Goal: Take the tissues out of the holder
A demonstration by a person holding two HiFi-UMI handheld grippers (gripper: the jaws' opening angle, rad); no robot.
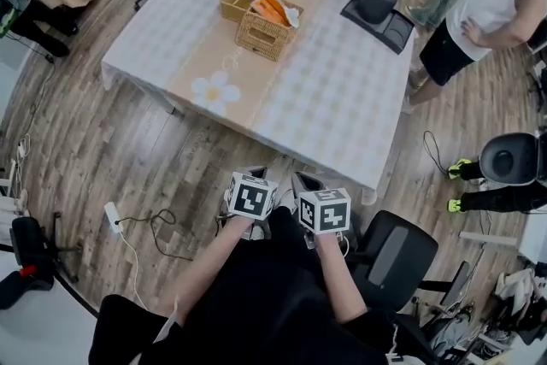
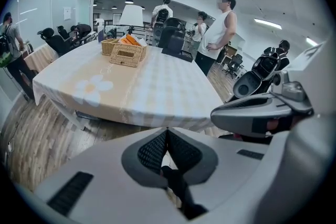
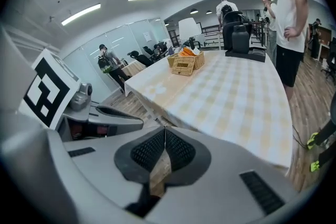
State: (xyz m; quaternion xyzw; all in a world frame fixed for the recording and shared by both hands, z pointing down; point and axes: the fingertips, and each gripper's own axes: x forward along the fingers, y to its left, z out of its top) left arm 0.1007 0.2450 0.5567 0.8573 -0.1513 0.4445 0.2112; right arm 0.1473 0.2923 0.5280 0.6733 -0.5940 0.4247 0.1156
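Low in the frame, the grey left gripper (image 2: pixel 167 132) and right gripper (image 3: pixel 165 132) are both clenched empty, short of the checked-cloth table (image 1: pixel 342 98); the woven wicker tissue holder (image 1: pixel 267 32) sits upper centre, well apart, likely awaiting approach

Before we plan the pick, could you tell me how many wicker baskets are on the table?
2. The near basket holds orange contents; the far basket sits just behind it, to the left. No others show.

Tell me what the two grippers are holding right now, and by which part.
Nothing. The left gripper and the right gripper both have their jaws shut together and empty, short of the table, where the wicker basket stands.
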